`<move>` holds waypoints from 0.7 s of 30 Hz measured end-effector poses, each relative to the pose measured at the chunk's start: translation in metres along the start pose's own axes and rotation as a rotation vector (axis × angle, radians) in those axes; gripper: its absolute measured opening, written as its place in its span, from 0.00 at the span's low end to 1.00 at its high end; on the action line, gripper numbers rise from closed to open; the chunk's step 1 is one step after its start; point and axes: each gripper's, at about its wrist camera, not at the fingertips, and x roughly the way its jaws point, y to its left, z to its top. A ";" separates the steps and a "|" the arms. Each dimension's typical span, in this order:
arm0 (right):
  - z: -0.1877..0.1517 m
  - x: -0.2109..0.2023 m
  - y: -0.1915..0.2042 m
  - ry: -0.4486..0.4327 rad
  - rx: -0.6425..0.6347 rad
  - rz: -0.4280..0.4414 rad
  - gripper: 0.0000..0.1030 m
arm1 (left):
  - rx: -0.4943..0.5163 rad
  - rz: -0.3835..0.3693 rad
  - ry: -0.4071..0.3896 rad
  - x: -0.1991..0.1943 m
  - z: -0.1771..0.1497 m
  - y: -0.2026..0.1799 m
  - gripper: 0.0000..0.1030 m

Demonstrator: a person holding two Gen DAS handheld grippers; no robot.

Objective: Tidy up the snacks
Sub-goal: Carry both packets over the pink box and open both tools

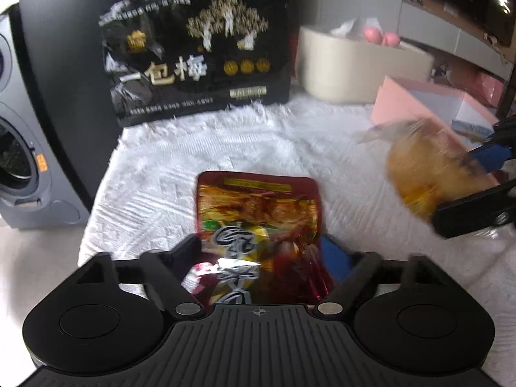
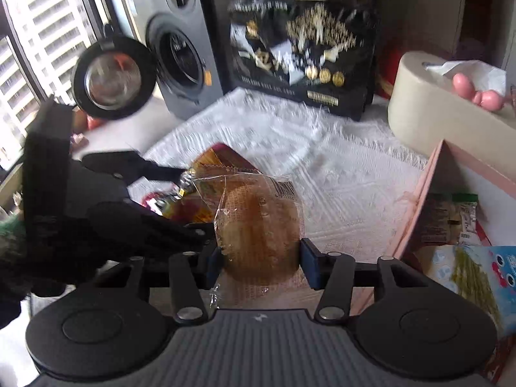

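A red foil snack packet [image 1: 258,213] lies flat on the white fringed cloth [image 1: 225,148]. My left gripper [image 1: 262,254] stands open around the packet's near end, with a sliver of blue pad showing clear of its right edge. To the right, my right gripper [image 1: 464,190] is shut on a round brown bun in a clear wrapper [image 1: 419,174], blurred. In the right wrist view the bun [image 2: 261,225] sits between the two blue pads of my right gripper [image 2: 262,266], which touch its sides. Behind it are my left gripper [image 2: 190,203] and part of the red packet [image 2: 222,154].
A large black snack bag [image 1: 193,54] leans upright at the back of the cloth. A beige tissue box [image 1: 354,64] stands to its right. A pink box [image 2: 422,200] at the right holds several snack packets [image 2: 451,219]. A grey washing machine [image 1: 19,148] stands at the left.
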 end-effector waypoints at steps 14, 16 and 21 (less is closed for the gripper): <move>-0.018 -0.113 -0.055 -0.209 0.078 -0.167 0.48 | -0.034 -0.165 -0.206 -0.077 0.061 -0.038 0.73; -0.026 -0.126 -0.073 -0.219 0.120 -0.217 0.48 | -0.028 -0.250 -0.229 -0.080 0.081 -0.063 0.74; -0.049 -0.127 -0.110 -0.217 0.214 -0.295 0.48 | -0.055 -0.407 -0.253 -0.056 0.126 -0.119 0.79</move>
